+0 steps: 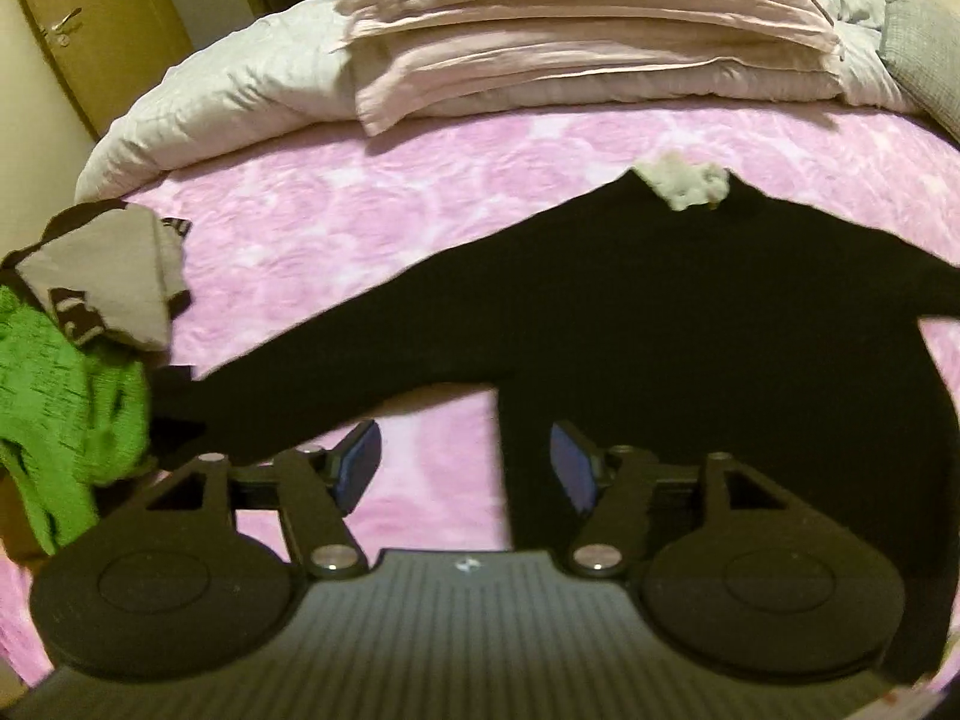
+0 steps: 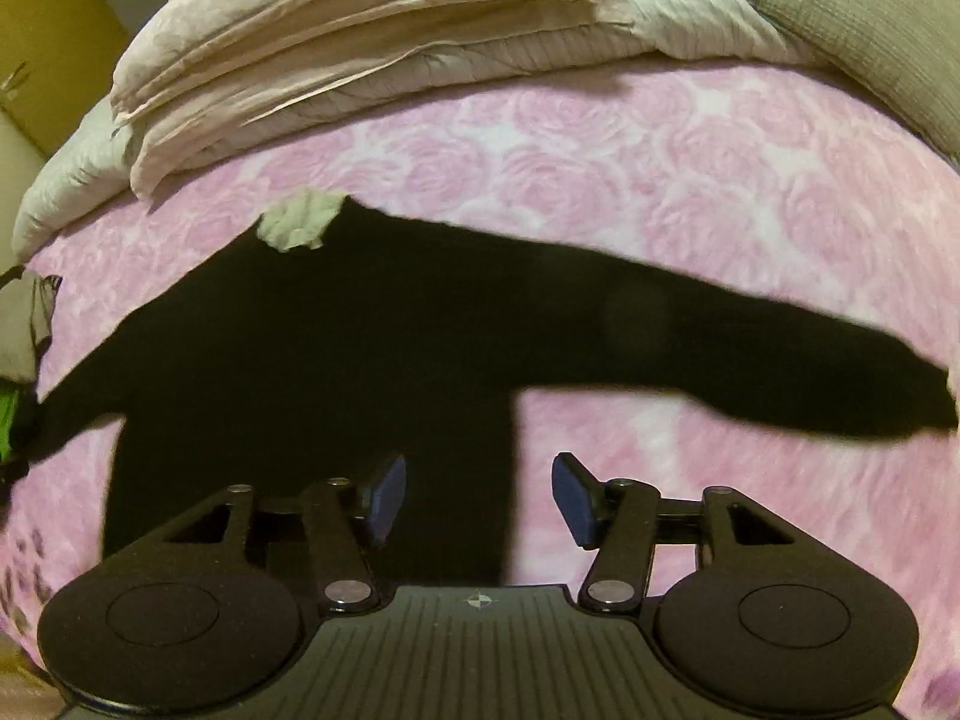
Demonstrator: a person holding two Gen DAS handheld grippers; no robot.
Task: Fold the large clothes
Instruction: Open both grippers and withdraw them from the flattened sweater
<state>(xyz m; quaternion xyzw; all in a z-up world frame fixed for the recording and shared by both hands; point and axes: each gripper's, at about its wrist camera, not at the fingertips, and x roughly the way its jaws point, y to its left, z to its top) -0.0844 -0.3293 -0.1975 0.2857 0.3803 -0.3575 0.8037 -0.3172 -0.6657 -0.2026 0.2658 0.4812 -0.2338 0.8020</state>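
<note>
- We see a black sweater (image 1: 630, 312) spread flat on the bed (image 1: 372, 204), over a pink rose-patterned cover, both sleeves stretched out to the sides.
- A pale collar (image 1: 687, 183) shows at the sweater's neck, pointing toward the far end of the bed.
- Left gripper (image 1: 467, 459) hangs above the sweater's lower body edge and the pink cover beside it; its jaws stand apart with nothing between them, blue pads clear of the cloth.
- Right gripper (image 2: 479, 501) hangs above the opposite edge of the sweater body; its jaws also stand apart and hold nothing.
- In the left wrist view the left sleeve runs out to a heap of other clothes: a green knit garment (image 1: 66, 396) and a grey garment (image 1: 114, 282) above it, at the bed's side.
- In the right wrist view the right sleeve (image 2: 750, 348) reaches toward the bed's right edge.
- Folded pale pink bedding (image 1: 588, 42) is stacked at the far end, on a light quilt (image 1: 228, 96); a grey pillow (image 2: 864, 30) lies to the right.
- A wooden door (image 1: 90, 18) with a handle stands beyond the bed's left corner.
</note>
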